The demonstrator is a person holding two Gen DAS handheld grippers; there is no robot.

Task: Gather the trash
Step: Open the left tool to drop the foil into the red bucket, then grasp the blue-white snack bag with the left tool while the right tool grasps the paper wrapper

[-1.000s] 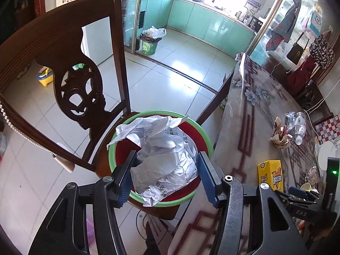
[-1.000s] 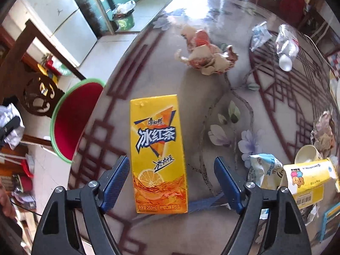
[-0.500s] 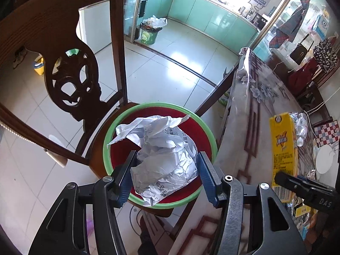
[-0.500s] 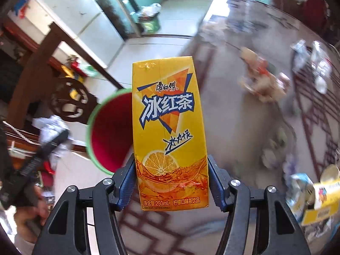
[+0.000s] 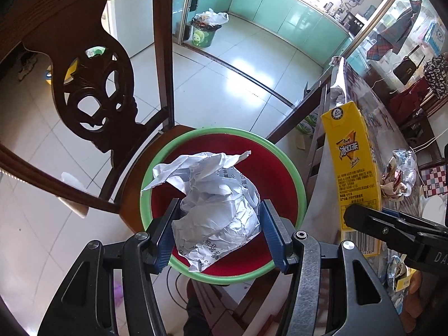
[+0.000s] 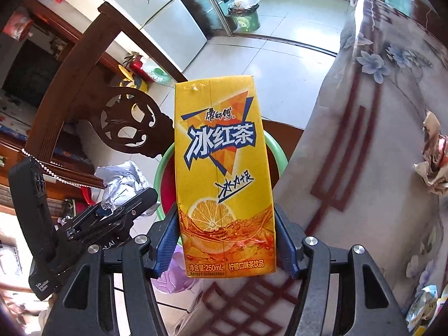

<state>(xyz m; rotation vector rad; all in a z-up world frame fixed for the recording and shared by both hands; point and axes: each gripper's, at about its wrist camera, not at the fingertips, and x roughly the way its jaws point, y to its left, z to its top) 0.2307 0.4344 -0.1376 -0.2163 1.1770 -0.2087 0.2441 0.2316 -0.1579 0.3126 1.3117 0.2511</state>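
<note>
Left gripper (image 5: 218, 229) pinches crumpled paper (image 5: 215, 201) over the red basin (image 5: 280, 173) (ready to drop), right gripper (image 6: 225, 240) clamps the tea carton (image 6: 221, 173) heading there too.

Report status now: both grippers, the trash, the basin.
Left hand-held gripper shut on crumpled paper, above red basin. Right hand-held gripper shut on yellow tea carton, off the table. Nothing blocks the basin.
</note>
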